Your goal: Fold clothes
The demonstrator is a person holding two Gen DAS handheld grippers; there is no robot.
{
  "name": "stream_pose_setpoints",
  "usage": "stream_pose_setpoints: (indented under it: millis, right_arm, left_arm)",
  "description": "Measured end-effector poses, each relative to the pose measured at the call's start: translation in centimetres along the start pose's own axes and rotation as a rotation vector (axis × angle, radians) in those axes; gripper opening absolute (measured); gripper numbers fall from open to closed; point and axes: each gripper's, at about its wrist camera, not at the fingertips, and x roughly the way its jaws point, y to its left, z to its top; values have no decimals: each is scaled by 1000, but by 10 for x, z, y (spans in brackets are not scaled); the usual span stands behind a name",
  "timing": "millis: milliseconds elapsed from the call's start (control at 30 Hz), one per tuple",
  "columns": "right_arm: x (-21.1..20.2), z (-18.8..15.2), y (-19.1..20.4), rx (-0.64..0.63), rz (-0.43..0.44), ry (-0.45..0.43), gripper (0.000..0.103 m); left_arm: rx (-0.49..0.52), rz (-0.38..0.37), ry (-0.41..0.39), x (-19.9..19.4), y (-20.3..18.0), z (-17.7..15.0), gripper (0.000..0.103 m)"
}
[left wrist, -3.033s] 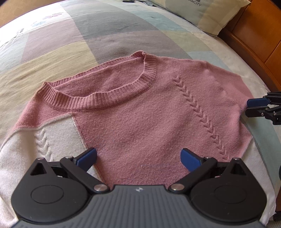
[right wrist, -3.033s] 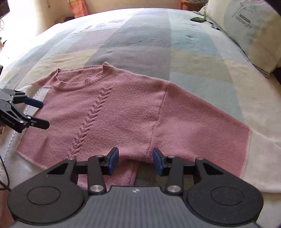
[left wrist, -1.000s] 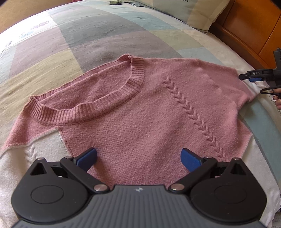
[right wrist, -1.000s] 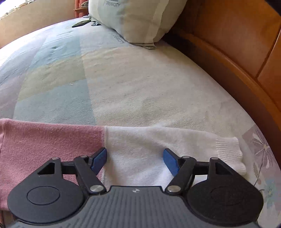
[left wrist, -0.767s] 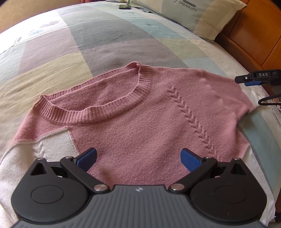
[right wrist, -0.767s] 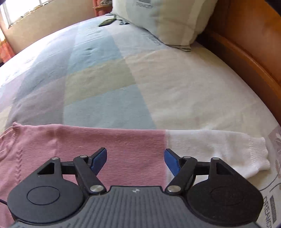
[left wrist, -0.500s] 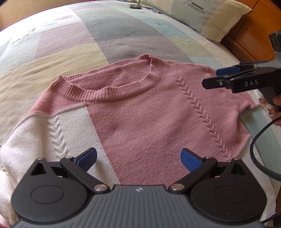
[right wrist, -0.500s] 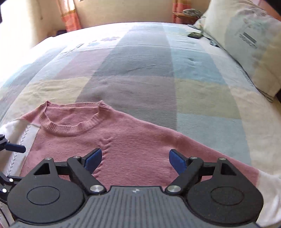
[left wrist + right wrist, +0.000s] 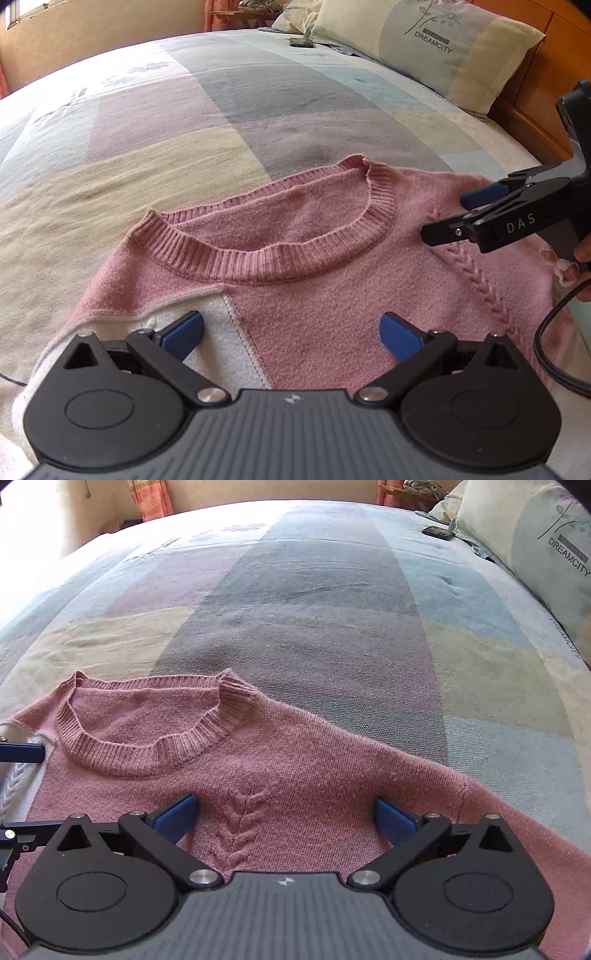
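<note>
A pink knit sweater with a ribbed round collar lies flat on the bed, front up; its white sleeve part shows low on the left. My left gripper hovers over the chest below the collar, jaws wide and empty. In the right wrist view the same sweater lies under my right gripper, whose jaws are opening wide above the cable stitch, nothing pressed between the pads. The right gripper also shows at the right of the left view, over the sweater's shoulder.
The bedspread has broad pastel patches. A printed pillow lies at the far right by the wooden headboard. A small dark object rests near the pillow. A black cable hangs from the right gripper.
My right gripper swung from the white sleeve end at the bed's right edge back over the sweater's chest, jaws spreading wider. The left view shifted a little leftward, showing more of the white sleeve.
</note>
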Motion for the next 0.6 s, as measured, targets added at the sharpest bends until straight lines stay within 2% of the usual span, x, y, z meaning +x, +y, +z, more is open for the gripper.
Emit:
stream_pose_setpoints:
  millis: [100, 233, 333, 433, 500, 600]
  right_arm:
    - [-29, -14, 1, -12, 48, -32, 103]
    - [-72, -57, 17, -121, 71, -67, 103]
    - [-89, -100, 32, -160, 79, -32, 103]
    - [-92, -133, 43, -142, 91, 20, 103]
    - [-88, -149, 49, -158, 78, 4, 103]
    - [-86, -157, 53, -186, 64, -11, 103]
  left_arm:
    - [42, 1, 15, -18, -8, -19, 101]
    - [156, 13, 8, -48, -30, -58, 101]
    - [242, 2, 10, -62, -46, -81, 101]
    - [299, -10, 14, -65, -59, -97, 101]
    - [337, -18, 17, -67, -67, -108, 101]
    - [305, 10, 7, -67, -67, -102, 101]
